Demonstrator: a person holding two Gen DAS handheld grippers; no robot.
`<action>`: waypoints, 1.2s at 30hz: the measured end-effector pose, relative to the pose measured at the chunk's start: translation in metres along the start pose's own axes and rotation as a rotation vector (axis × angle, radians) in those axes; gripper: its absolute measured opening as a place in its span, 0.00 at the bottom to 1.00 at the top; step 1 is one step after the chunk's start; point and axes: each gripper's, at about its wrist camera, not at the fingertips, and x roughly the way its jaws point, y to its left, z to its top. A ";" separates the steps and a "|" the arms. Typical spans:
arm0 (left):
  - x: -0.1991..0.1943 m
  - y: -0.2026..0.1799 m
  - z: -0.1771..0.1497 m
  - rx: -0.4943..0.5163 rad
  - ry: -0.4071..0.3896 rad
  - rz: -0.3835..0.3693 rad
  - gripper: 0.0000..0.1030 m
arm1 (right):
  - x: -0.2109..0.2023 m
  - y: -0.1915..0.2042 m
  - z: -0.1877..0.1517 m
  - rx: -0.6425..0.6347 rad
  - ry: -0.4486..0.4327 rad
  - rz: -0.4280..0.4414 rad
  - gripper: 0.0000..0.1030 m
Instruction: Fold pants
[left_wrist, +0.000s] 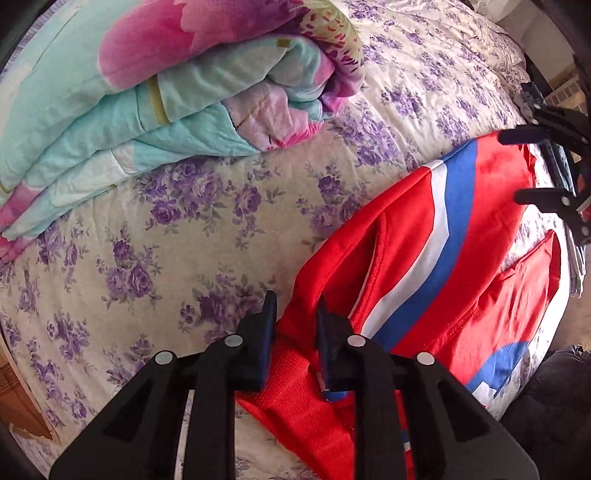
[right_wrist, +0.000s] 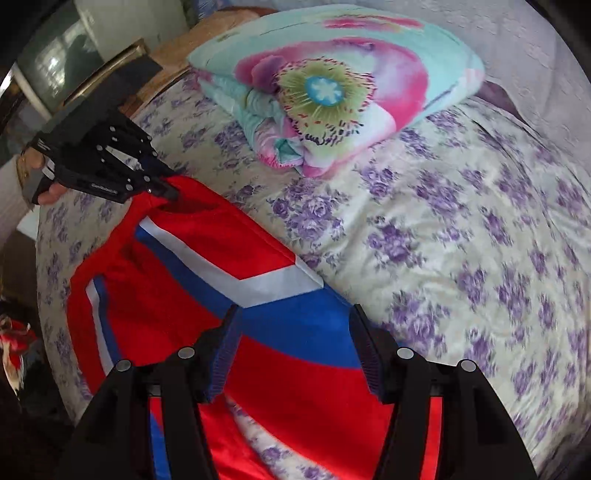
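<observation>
While the left tongs (left_wrist: 295, 314) stand clenched on a red ribbed edge of the pants (left_wrist: 443, 240), most likely the waistband, the right tongs (right_wrist: 295, 321) hang released above the blue and red panel, their fingers well apart with no cloth between them. In the right wrist view the left tongs appear at the far corner of the garment, pinching a raised red fold and lifting it clear of the bed (right_wrist: 461, 221).

The pants lie spread on the floral bedsheet, near its edge, red with a white and blue stripe running along the leg. A second red panel lies beside the main one in the left wrist view, with bedsheet showing between them. A folded quilt (right_wrist: 332, 85) in turquoise and pink rests farther up the bed, apart from the pants.

Hazards from this position, as judged:
- Single-point hold. Only one corner is secured. Pulling it across may drag the whole garment over the smooth sheet instead of folding it, since nothing pins the other end.
- Thin grip. The left tongs hold a narrow ridge of cloth. A sharp tug could slip it free.
- Bed edge. The garment lies near the side of the bed. A sideways drag may send a leg over the edge.
- Layer pickup. If the right tongs close low, they may catch the bedsheet together with the pants.
- Quilt contact. A wide swing may snag the folded quilt.
</observation>
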 end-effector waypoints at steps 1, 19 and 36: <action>0.000 0.000 0.002 0.003 0.000 0.005 0.19 | 0.010 -0.001 0.009 -0.040 0.023 0.004 0.59; 0.002 -0.001 -0.002 0.002 0.000 0.020 0.19 | 0.087 0.001 0.033 -0.282 0.320 0.168 0.03; -0.072 -0.043 -0.068 0.002 -0.117 0.052 0.19 | -0.069 0.051 -0.035 -0.218 0.024 0.156 0.04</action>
